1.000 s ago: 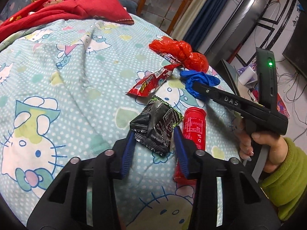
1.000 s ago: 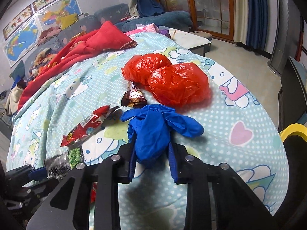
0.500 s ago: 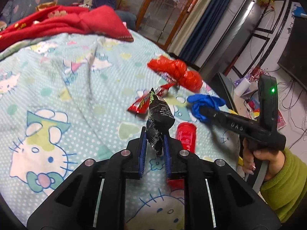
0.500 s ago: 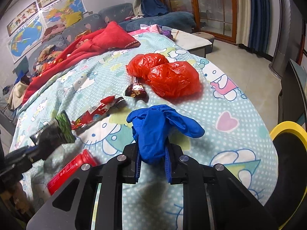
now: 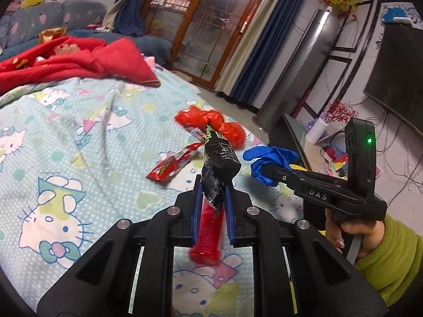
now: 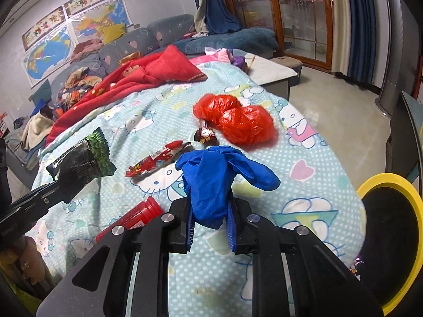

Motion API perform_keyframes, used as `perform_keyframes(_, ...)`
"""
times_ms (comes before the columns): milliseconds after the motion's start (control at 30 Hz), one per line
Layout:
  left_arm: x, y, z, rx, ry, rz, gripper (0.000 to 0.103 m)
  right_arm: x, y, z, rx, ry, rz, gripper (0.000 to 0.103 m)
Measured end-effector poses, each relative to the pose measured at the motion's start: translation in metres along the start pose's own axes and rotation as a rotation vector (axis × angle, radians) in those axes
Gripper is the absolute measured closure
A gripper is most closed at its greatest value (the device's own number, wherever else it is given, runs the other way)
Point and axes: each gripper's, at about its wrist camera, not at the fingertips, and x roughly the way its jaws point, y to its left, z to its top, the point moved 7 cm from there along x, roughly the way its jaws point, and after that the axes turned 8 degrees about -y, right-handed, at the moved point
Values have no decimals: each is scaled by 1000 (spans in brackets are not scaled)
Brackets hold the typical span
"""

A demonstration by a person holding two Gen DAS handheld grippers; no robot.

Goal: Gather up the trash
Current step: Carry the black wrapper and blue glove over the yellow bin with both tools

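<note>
A crumpled black-and-green snack wrapper [image 5: 218, 162] is pinched between the blue pads of the left hand-held gripper [image 5: 212, 198] and is held clear above the bed [image 5: 79, 142]. A blue glove [image 6: 211, 177] is clamped in the right hand-held gripper [image 6: 210, 219], also lifted off the bed. Left lying on the cartoon-cat bedsheet are a red canister [image 6: 132, 218], a red snack packet [image 6: 156, 161], a small dark candy wrapper [image 6: 205, 134] and a red plastic bag [image 6: 235, 119]. A yellow-rimmed black bin [image 6: 388, 240] is seen beside the bed.

Red tube [image 5: 208, 227] half behind claw.
</note>
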Motion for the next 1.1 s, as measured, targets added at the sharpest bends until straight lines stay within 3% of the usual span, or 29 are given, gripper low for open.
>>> perform_keyframes(1100,27,-115,-5,168,37,-163,93,-92,-110,23,215,-204,-156,84)
